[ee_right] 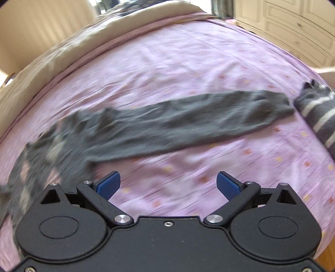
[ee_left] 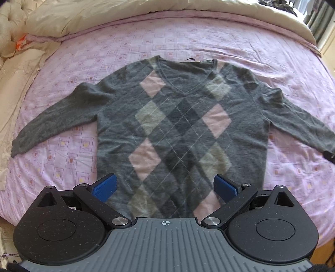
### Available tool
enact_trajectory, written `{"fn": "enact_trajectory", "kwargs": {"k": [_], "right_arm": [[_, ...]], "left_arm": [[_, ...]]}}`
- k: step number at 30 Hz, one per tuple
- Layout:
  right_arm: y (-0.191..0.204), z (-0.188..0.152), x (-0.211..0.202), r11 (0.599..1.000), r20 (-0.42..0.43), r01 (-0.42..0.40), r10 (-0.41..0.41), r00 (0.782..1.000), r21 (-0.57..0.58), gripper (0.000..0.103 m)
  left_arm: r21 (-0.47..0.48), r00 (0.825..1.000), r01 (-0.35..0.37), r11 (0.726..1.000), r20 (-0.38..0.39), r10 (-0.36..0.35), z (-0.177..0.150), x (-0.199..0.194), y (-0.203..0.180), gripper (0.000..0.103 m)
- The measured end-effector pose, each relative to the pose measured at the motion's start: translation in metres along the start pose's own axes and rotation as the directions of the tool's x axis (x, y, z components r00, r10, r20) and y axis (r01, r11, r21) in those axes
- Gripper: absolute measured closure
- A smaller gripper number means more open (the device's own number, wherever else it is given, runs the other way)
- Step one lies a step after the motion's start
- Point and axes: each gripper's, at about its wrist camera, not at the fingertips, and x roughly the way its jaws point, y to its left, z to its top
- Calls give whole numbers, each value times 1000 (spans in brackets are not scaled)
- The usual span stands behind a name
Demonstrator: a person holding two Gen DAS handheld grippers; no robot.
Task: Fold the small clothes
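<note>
Sweater [ee_left: 180, 125] whole left — striped garment [ee_right: 318, 117] right

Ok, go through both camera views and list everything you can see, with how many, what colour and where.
Sweater: one, grey with pink, pale and dark diamonds, spread flat face up on the bed, both sleeves out to the sides.
Striped garment: one, dark grey with white stripes, at the bed's right edge, by the sweater's cuff.
Bed sheet: one, lilac with small squares, under the sweater.
Duvet: one, cream, bunched along the far side of the bed.
Cabinet: one, cream panelled, beyond the bed at upper right.
Left hand-held gripper: one, black with blue pads, open above the sweater's hem.
Right hand-held gripper: one, black with blue pads, open over bare sheet near the sleeve.
</note>
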Motion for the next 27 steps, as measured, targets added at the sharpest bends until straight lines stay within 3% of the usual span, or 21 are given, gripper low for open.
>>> {"fn": "enact_trajectory", "kwargs": {"k": [4,9,14,18,21,22,27], "right_arm": [[-67,35,24,986,7,49,-51,999,157,20],[-132,63,45,944,57,104,-128,990,314,21],[-168,71,70,896,57,122,-161,985,427,21],[-176,73,79,892,67,112,-156,985,437,25],[-170,78,82,912,67,133,-172,983,388,63],[-169,78,83,916,62,127,-162,985,381,93],[-148,83,65,935,104,99,-142,984,341,91]], "left_arm": [[17,999,-46,999,3,46,4,3,-21,3],[19,998,-63,998,-23,64,8,8,-35,3],[2,996,-70,998,-55,70,7,16,-40,7],[2,995,-72,997,-62,72,7,21,-38,12],[-3,996,-72,997,-56,72,7,24,-34,12],[-5,996,-71,997,-57,71,7,26,-32,12],[11,997,-55,998,-47,55,7,34,-17,12]]}}
